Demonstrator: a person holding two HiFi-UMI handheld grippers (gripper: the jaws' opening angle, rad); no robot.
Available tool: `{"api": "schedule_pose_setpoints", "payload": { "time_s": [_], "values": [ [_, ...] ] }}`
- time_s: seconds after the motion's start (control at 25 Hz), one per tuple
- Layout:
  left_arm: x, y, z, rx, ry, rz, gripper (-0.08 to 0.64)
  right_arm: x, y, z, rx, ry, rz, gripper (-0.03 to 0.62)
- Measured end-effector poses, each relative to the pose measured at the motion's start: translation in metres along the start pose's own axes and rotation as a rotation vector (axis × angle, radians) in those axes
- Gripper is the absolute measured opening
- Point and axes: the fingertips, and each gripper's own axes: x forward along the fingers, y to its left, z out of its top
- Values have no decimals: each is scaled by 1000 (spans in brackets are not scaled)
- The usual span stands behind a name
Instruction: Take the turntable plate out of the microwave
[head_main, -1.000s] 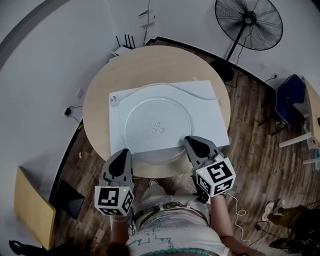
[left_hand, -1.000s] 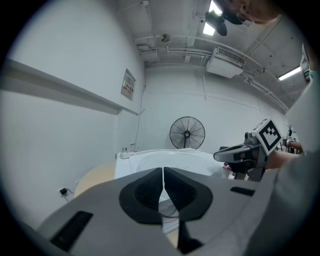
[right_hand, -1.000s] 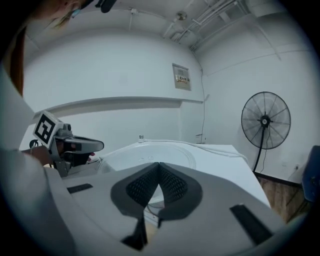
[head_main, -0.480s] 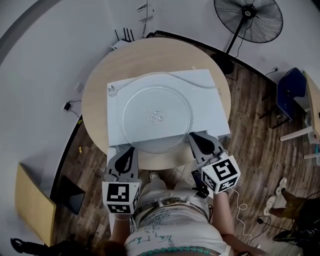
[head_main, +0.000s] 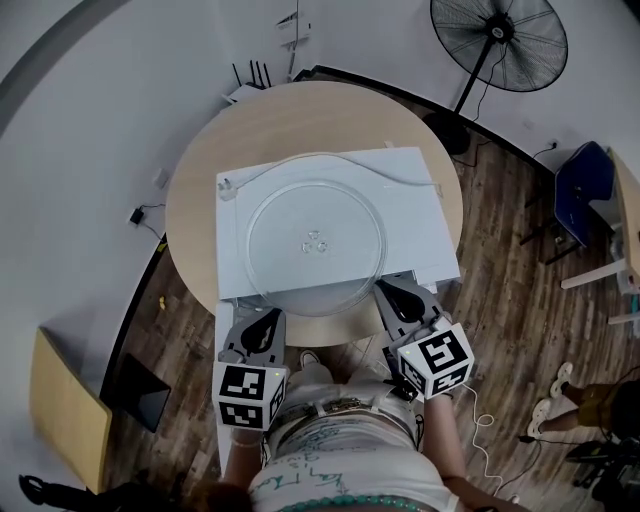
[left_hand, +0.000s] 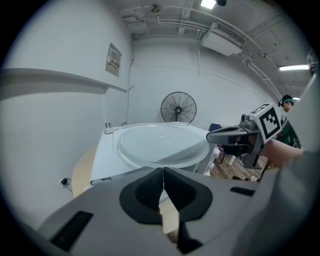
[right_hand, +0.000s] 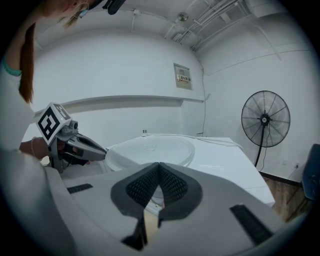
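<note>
Since the turntable plate (head_main: 315, 245) overhangs the front edge of the microwave (head_main: 420, 190), one bump could tip it off — left gripper (head_main: 268, 322) and right gripper (head_main: 392, 292) both pinched closed, empty, just beside it.

Plate: the clear round glass turntable plate (head_main: 315, 245) was glossy and smooth.
Microwave: the white box-shaped microwave (head_main: 420, 205) had a smooth matt casing.
Tabletop: the round pale wooden tabletop (head_main: 290, 120) was smooth and matt.
Floor: the dark wood-plank floor (head_main: 500, 260) showed a slight sheen.
Grippers: the left gripper (left_hand: 163, 170) and right gripper (right_hand: 159, 164) had grey matt plastic shells and black pads (right_hand: 142, 187), which were finely textured.
</note>
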Motion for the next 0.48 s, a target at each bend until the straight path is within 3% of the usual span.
{"api": "schedule_pose_setpoints", "payload": {
  "time_s": [0.48],
  "values": [
    [7, -3, 3, -16, -4, -30, 17, 6, -8, 1, 21, -2, -9, -9]
  ]
}}
